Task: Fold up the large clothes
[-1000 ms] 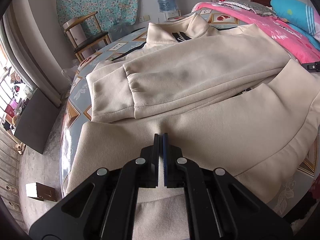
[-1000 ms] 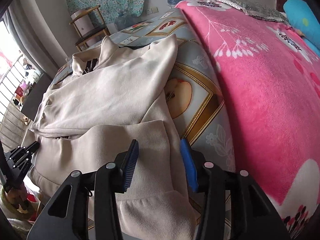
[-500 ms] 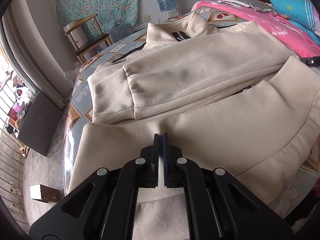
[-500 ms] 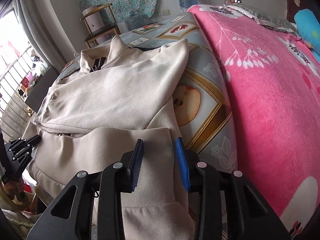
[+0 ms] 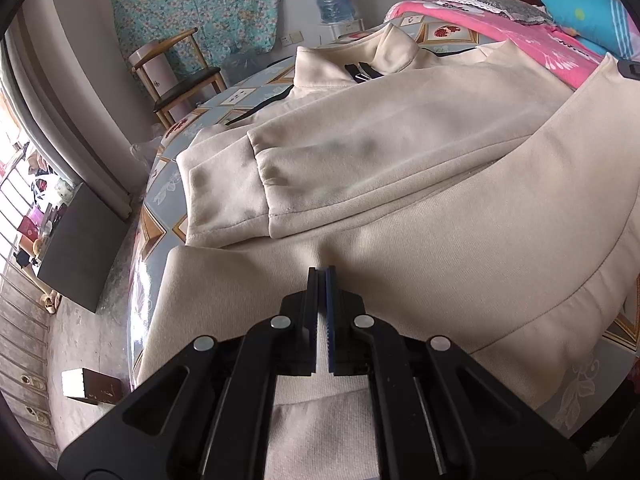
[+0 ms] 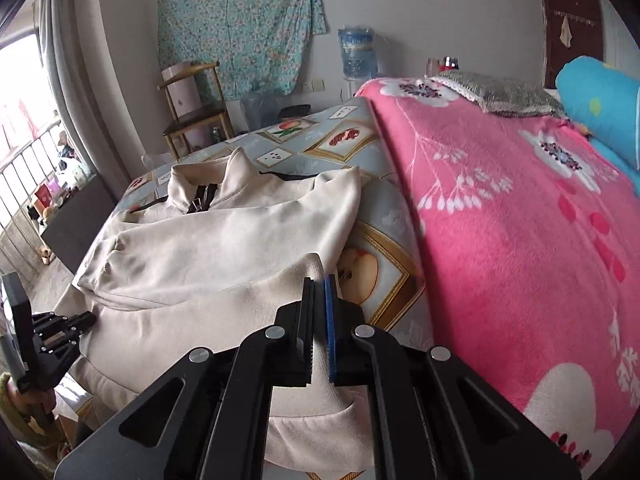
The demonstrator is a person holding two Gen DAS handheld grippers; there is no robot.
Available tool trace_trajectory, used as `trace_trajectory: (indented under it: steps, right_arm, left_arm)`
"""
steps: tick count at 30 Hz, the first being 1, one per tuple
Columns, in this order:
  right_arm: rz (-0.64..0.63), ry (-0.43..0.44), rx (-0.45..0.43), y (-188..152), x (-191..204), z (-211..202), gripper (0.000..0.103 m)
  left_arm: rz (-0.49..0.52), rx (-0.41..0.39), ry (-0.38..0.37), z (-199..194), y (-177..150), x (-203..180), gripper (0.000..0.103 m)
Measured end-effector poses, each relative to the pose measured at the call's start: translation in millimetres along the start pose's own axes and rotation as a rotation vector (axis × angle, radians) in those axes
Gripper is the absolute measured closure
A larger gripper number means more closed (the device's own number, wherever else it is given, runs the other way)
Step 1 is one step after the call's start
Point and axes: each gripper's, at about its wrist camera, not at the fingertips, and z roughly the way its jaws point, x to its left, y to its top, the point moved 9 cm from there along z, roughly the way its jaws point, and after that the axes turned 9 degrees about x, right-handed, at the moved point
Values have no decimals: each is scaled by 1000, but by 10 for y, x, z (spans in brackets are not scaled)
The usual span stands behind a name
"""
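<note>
The cream jacket [image 5: 400, 152] lay spread across the patterned sheet [image 6: 360, 144] on the bed, collar toward the far end, its sleeves already folded across the chest and its bottom hem at the near edge of the bed, beside the pink blanket [image 6: 520, 220]. The left tongs [image 5: 321, 276] were clamped shut on the hem band near the jacket's left side, cloth puckering into a small ridge just ahead of the pads. The right tongs [image 6: 319, 284] were likewise closed on the hem at the right corner, with fabric pinched between the black and blue pads and the corner peaking up above them. With both lower corners held, the step in hand looked to be carrying the hem up toward the collar to fold the body in half. To do it well, both sets of tongs should probably rise together and stay apart enough to keep the hem taut, so the middle does not sag or drag the folded sleeves out of place. The hem would best be laid level with the shoulders, square to the side edges, before either grip lets go; thick fleece like this would likely spring back if dropped early.
</note>
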Motion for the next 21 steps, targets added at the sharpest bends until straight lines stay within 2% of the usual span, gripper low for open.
trace_trajectory:
  steps: [3, 5, 7, 8, 11, 13, 15, 18, 21]
  right_arm:
    - [6, -60, 88, -144, -128, 459, 98]
    - [16, -71, 149, -274, -197, 756, 98]
    - [28, -93, 137, -259, -213, 721, 96]
    - [40, -90, 138, -234, -213, 657, 92]
    - [77, -117, 82, -112, -239, 312, 88]
    - [71, -74, 47, -52, -139, 90, 87]
    - [24, 31, 46, -59, 170, -33, 86]
    - [-123, 186, 117, -256, 914, 34, 80]
    - [-280, 266, 185, -501, 1607, 251, 80]
  left_arm:
    - [-8, -1, -14, 0, 2, 7, 100]
    - [-14, -3, -27, -2, -2, 15, 100]
    - [-17, -6, -37, -3, -4, 21, 100]
    - [-19, -8, -39, -5, -10, 22, 100]
    - [-30, -16, -56, -8, -21, 31, 100]
    - [-31, -17, -66, -7, -23, 35, 100]
    - [-35, -20, -76, -8, -25, 37, 100]
    - [-45, -27, -92, -7, -29, 46, 100]
    - [-65, -32, -109, -4, -27, 54, 99]
